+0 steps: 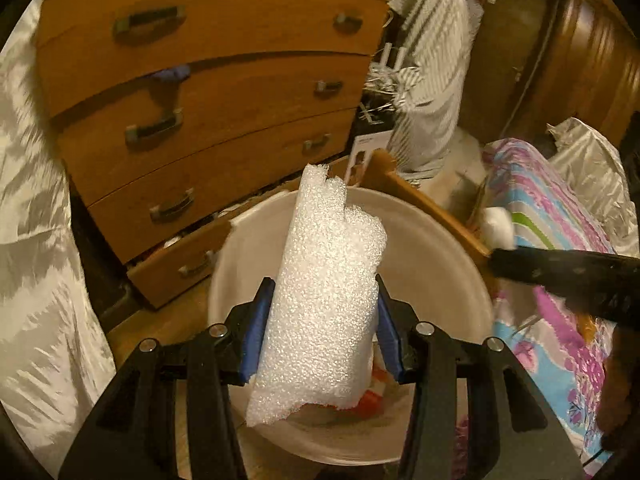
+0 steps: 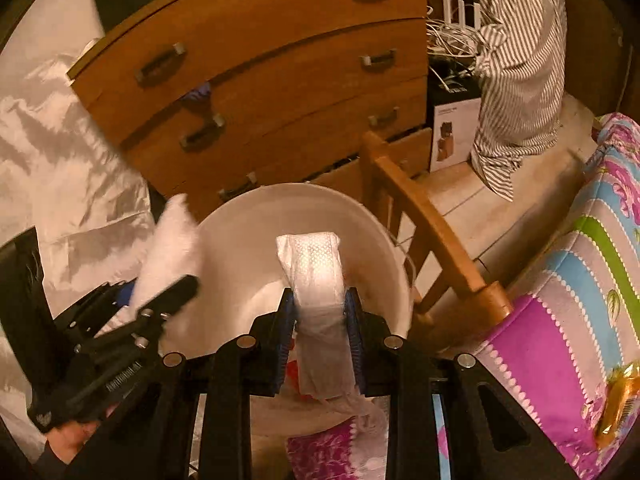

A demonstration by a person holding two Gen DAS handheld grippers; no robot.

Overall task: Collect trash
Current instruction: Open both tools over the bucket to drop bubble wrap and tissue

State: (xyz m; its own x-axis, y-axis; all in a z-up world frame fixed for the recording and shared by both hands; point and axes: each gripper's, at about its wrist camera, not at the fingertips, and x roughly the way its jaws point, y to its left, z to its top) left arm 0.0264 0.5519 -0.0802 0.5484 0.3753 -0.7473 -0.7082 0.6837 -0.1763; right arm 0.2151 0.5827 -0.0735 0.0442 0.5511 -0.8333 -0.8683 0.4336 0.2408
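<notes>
Wooden dresser [image 1: 200, 92]; striped shirt [image 2: 516, 72]; chair [image 2: 420, 216]; floral bedding [image 2: 580, 272].

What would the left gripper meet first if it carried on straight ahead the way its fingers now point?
Probably the white bucket. The left gripper, shut on a foam sheet, points down into its open mouth, so the foam would likely touch the inner wall or the trash inside first; depth is unclear.

Left gripper [image 1: 320, 332] over the white bucket [image 1: 432, 248], blue pads [image 1: 252, 332] clamped on a foam sheet [image 1: 324, 300]; right gripper [image 2: 320, 336] above the same bucket, pads pinching a white wrapper [image 2: 316, 280]; left gripper beside the right, at the bucket's left rim.
</notes>
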